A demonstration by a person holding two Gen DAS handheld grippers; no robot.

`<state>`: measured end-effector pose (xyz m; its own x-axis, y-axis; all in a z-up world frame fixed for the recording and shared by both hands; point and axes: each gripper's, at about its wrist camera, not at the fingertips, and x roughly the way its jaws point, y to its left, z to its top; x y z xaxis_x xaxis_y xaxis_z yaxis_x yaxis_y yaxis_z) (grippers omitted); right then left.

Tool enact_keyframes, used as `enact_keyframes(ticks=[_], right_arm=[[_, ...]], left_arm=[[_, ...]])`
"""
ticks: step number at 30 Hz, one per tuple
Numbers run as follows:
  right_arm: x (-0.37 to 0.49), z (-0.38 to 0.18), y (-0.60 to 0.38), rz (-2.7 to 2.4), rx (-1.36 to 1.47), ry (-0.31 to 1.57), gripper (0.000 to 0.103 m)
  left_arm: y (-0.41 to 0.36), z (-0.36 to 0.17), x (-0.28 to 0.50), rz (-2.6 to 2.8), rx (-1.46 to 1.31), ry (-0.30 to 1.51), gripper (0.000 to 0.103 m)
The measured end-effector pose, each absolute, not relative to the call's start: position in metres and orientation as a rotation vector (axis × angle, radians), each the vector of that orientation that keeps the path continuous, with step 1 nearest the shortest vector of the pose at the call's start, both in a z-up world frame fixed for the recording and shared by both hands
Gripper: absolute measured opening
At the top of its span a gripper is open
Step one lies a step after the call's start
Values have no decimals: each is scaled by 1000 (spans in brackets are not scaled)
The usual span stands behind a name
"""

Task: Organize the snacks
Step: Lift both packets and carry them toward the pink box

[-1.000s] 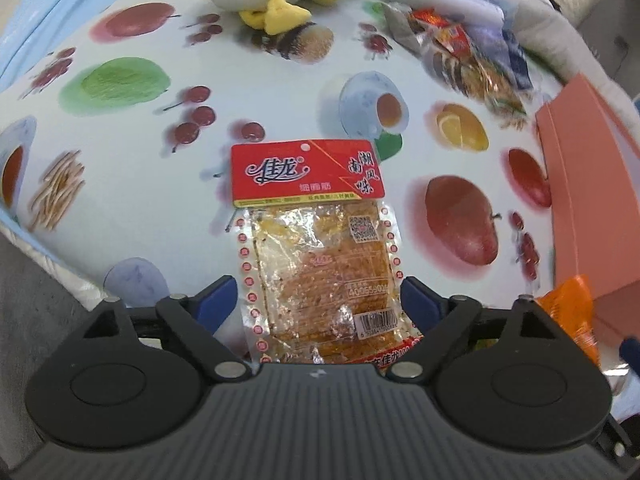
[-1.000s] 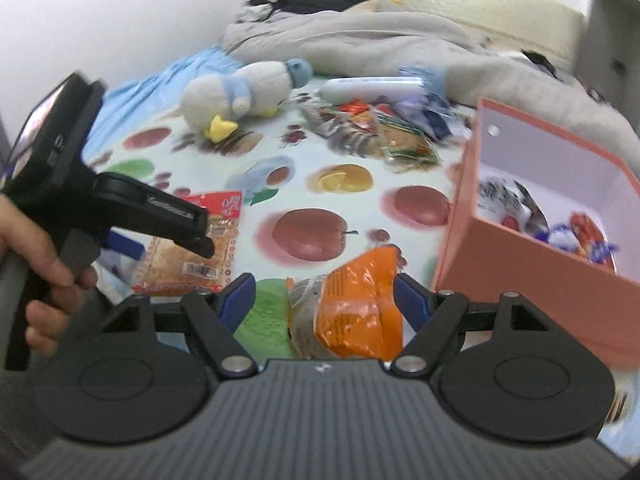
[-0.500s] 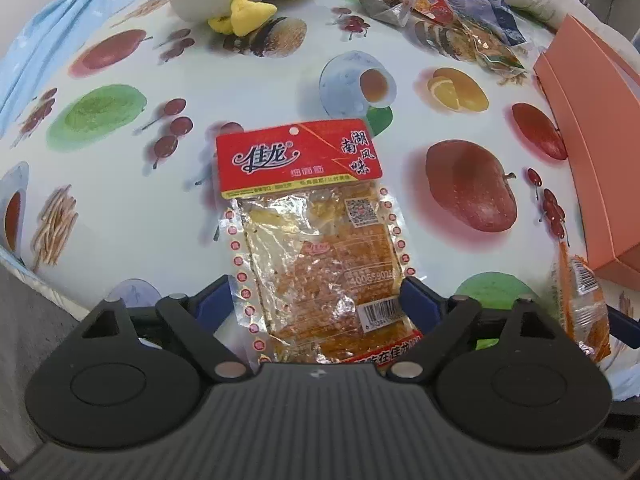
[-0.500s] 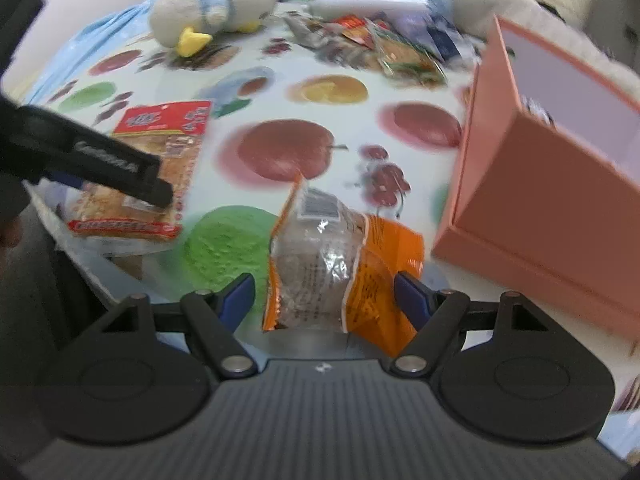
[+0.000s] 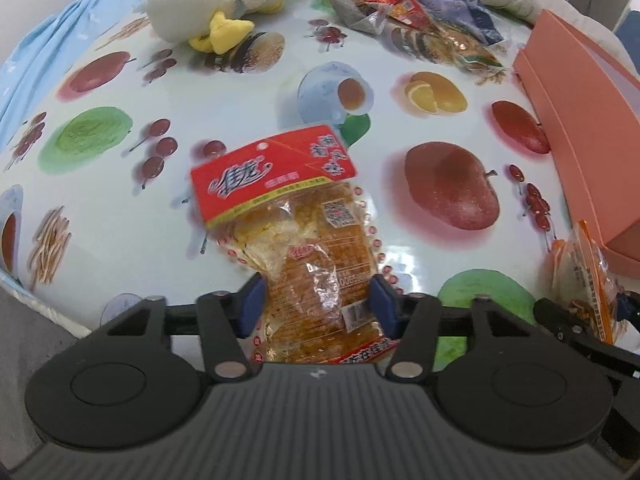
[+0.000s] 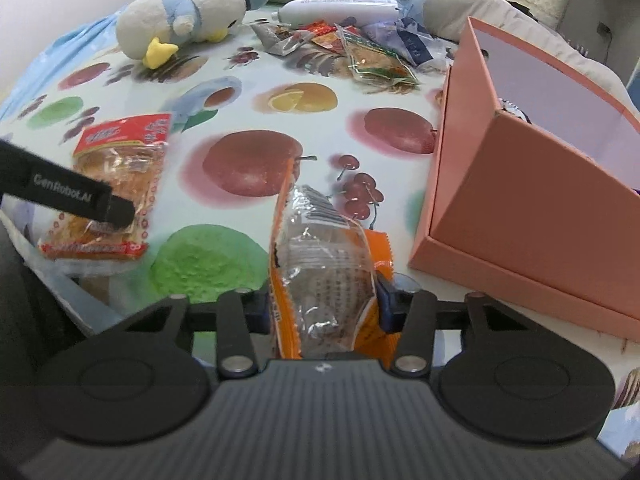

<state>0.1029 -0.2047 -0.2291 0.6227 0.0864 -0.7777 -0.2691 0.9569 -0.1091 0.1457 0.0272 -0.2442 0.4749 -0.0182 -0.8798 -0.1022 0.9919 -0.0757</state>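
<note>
Your left gripper [image 5: 316,300] has just been closing, and its blue pads [image 5: 252,304] now press on both long edges of the red-topped snack packet [image 5: 304,240], squeezing the clear lower half so it buckles between them. The packet's red header points away from you and leans to the left, and its bottom edge reaches back under the gripper body. The packet lies near the front edge of the fruit-print tablecloth [image 5: 240,92].

Your right gripper [image 6: 324,304] has also just been closing, and it is clamped on the orange snack bag [image 6: 324,264]. The bag stands up on edge between the pads, crumpled at the waist, with its far end rising toward the printed apple. The right pad [image 6: 386,300] sits against the bag's orange side; the left pad is mostly hidden behind the bag's edge.

Just to the right of that bag sits the open pink box [image 6: 532,216], apart from the bag, with a few wrapped items barely visible inside. At the far side of the cloth lie a pile of snack packets [image 6: 360,56], a white tube [image 6: 336,10] and a plush duck [image 6: 188,16].
</note>
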Motion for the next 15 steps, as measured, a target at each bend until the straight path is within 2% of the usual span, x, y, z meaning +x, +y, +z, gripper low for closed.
enact_keyframes(ticks=[3, 5, 15], right_arm=[[100, -223, -207, 189, -201, 871, 47], [97, -218, -208, 179, -192, 861, 47], [75, -188, -212, 147, -145, 804, 47]], left_arm=[[29, -242, 145, 28, -156, 1075, 43], [32, -239, 144, 21, -194, 1076, 37], [25, -208, 125, -38, -233, 1035, 35]])
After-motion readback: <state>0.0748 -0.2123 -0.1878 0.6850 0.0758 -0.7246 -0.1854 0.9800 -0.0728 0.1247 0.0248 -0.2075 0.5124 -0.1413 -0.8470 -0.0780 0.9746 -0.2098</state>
